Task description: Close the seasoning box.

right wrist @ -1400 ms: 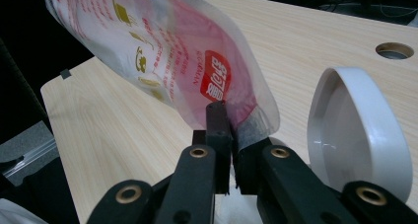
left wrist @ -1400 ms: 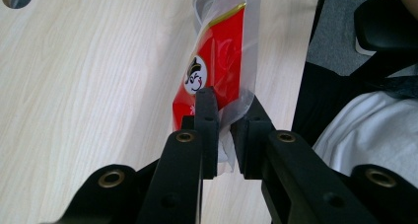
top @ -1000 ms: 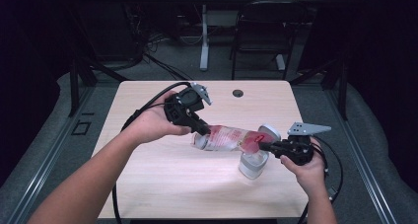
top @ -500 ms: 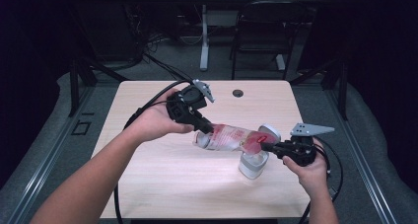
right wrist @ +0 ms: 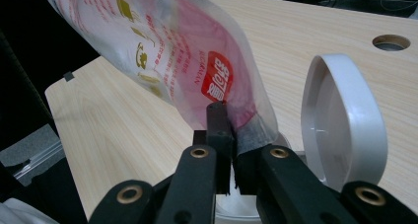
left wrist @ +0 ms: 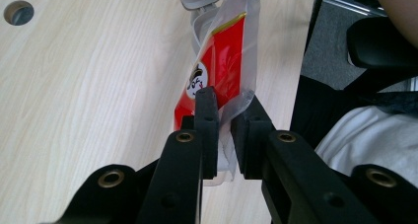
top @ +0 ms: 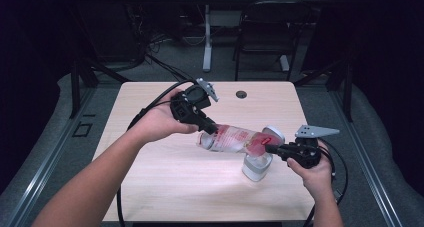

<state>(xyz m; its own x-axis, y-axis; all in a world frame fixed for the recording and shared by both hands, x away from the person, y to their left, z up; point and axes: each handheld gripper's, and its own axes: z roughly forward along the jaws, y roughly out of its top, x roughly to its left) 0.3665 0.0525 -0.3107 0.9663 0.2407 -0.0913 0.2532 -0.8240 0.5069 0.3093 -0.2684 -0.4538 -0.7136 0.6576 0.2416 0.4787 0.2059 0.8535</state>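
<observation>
The clear plastic pouch with red print (top: pixel 235 139) hangs over the surface, both ends hidden in clamped jaws: left gripper (top: pixel 209 129), right gripper (top: pixel 267 148). White flip-lid container (top: pixel 257 166) stands underneath, partly covered.

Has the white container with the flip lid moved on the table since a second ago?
No. The white container sits at the same spot relative to the table's round hole and the table's near edge.
</observation>
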